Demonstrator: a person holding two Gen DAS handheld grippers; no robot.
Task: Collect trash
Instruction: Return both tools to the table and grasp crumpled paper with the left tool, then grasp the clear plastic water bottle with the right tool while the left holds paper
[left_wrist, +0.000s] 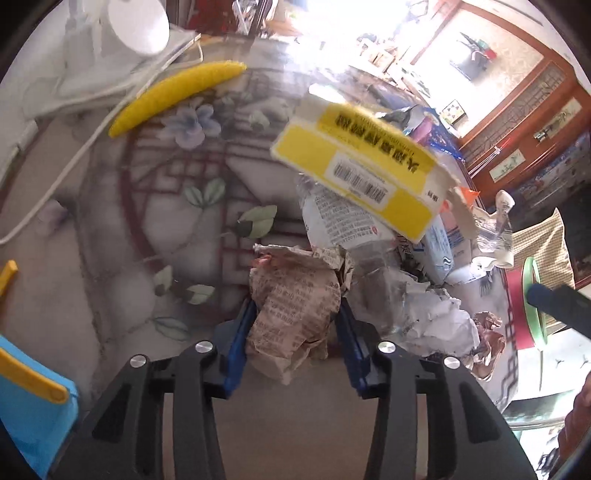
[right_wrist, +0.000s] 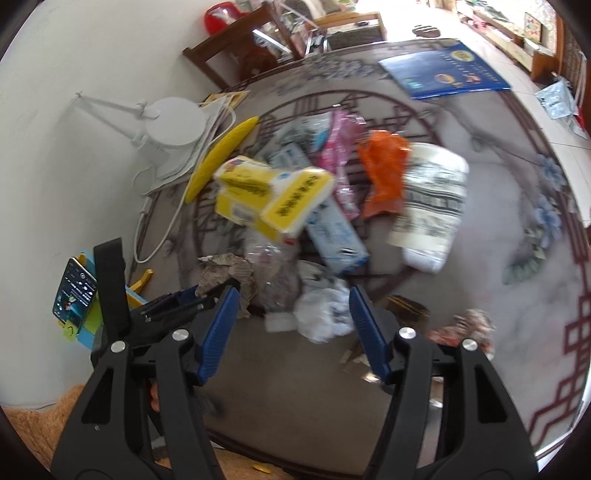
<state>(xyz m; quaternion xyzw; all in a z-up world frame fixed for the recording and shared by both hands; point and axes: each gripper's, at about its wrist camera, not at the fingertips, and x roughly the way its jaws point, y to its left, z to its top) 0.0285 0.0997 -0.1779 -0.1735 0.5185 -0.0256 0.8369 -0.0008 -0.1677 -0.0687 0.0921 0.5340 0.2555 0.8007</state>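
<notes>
A trash pile lies on the flowered table. In the left wrist view my left gripper (left_wrist: 295, 317) has its blue fingers on both sides of a crumpled brown printed paper (left_wrist: 295, 314) and grips it. Behind it lie a yellow and white carton (left_wrist: 365, 166), a clear plastic bottle (left_wrist: 343, 218) and white crumpled paper (left_wrist: 439, 321). In the right wrist view my right gripper (right_wrist: 291, 306) is open above the table's near edge, with white crumpled paper (right_wrist: 321, 310) between its fingers, untouched. The left gripper (right_wrist: 207, 295) shows there on the brown paper (right_wrist: 225, 273).
A yellow banana-shaped object (right_wrist: 221, 155), a white lamp base (right_wrist: 173, 122) and its cable lie at the left. An orange bag (right_wrist: 384, 170), a pink wrapper (right_wrist: 343, 147), a white printed pack (right_wrist: 432, 199), a blue booklet (right_wrist: 443, 70) and a phone on a stand (right_wrist: 74, 291) are also there.
</notes>
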